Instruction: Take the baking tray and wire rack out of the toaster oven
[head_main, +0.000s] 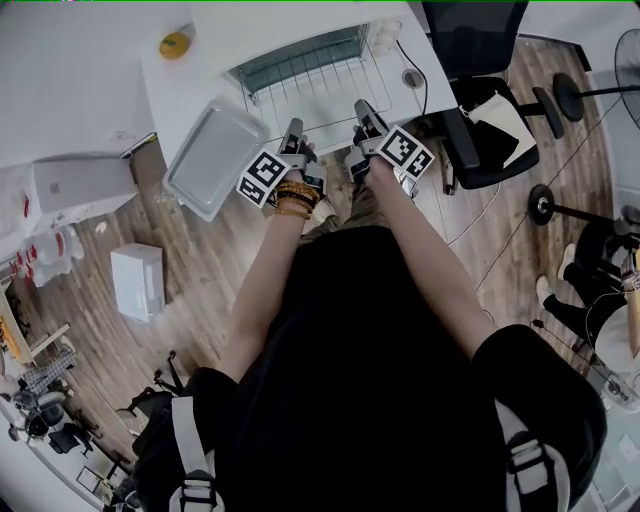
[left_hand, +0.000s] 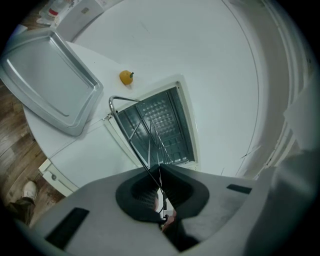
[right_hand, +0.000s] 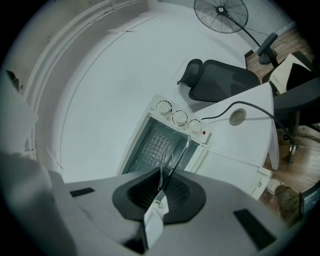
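Observation:
The wire rack sticks out of the open toaster oven over its lowered door. My left gripper is shut on the rack's near left edge, my right gripper on its near right edge. In the left gripper view the rack's thin bars run straight into my left gripper. In the right gripper view the rack enters my right gripper the same way. The grey baking tray lies on the table left of the oven and overhangs the edge; it also shows as the tray.
The white table carries a small yellow fruit at its far left. The oven's knobs face the right side, with a cable beside them. A black office chair and a fan stand right of the table. A white box sits on the wooden floor.

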